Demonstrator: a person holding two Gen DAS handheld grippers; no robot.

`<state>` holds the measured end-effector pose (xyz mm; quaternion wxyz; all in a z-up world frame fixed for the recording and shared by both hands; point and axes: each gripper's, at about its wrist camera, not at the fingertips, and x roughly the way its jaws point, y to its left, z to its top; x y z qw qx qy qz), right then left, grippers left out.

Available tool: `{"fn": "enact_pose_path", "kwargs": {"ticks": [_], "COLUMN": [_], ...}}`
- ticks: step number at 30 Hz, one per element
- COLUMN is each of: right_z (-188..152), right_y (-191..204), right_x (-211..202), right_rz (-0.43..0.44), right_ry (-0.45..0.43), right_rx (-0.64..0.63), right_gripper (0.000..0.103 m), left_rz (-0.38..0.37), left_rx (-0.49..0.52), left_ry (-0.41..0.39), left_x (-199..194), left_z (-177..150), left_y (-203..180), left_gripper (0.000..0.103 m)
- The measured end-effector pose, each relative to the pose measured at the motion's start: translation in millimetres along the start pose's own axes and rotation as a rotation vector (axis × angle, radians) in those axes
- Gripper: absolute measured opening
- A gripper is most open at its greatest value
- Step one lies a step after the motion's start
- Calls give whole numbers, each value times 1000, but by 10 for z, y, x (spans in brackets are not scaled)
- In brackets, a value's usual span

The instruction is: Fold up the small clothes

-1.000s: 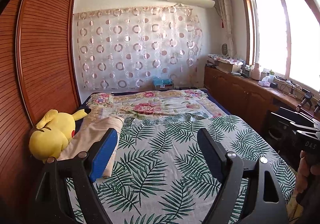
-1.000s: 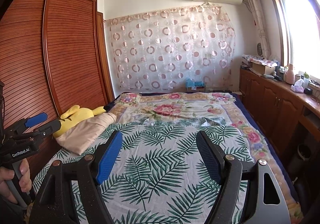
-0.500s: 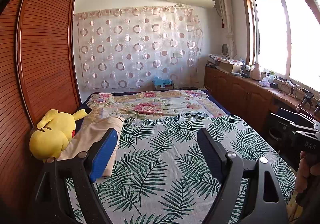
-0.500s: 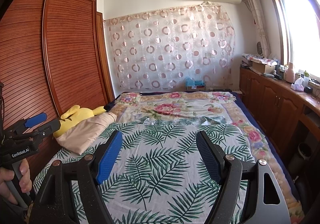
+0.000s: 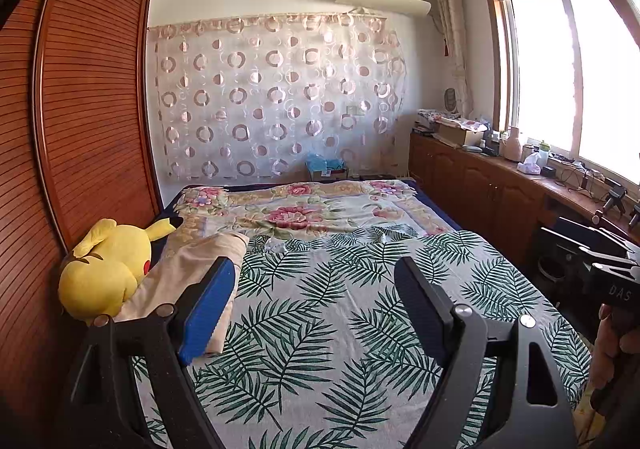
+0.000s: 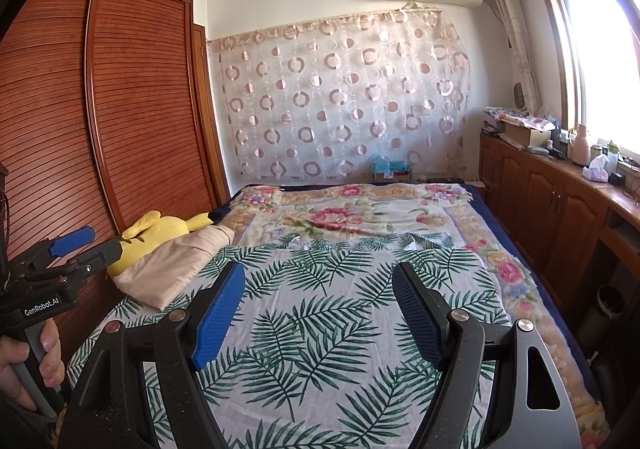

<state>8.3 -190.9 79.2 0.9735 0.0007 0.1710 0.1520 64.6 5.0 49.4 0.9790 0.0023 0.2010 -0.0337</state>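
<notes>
Both my grippers are just hanging over the foot end of the bed (image 5: 320, 329), jaws spread wide with nothing between them. Left gripper (image 5: 316, 273), right gripper (image 6: 318, 277). Under them is only the palm-leaf sheet (image 6: 320, 329). The beige garment (image 5: 188, 281) I'm supposed to fold is bunched up along the bed's left edge, leaning on a yellow plush toy (image 5: 104, 273) beside the wooden wardrobe (image 6: 120, 109). Floral blanket (image 5: 304, 209) covers the far end.

Both wrist cameras above the bed's foot, side by side, facing the curtained wall (image 5: 276, 97), sharing the bed (image 6: 320, 329)
</notes>
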Motion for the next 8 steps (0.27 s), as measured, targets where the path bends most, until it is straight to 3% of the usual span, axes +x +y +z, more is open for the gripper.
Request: {"fn": "enact_pose_path", "kwargs": {"ticks": [8], "right_z": [-4], "right_y": [-10], "right_x": [1], "right_rz": [1], "right_ry": [1], "right_rx": [-1], "right_gripper": [78], "left_rz": [0], "left_rx": [1], "left_ry": [0], "left_x": [0], "left_z": [-8], "left_y": [-4], "left_gripper": [83]}}
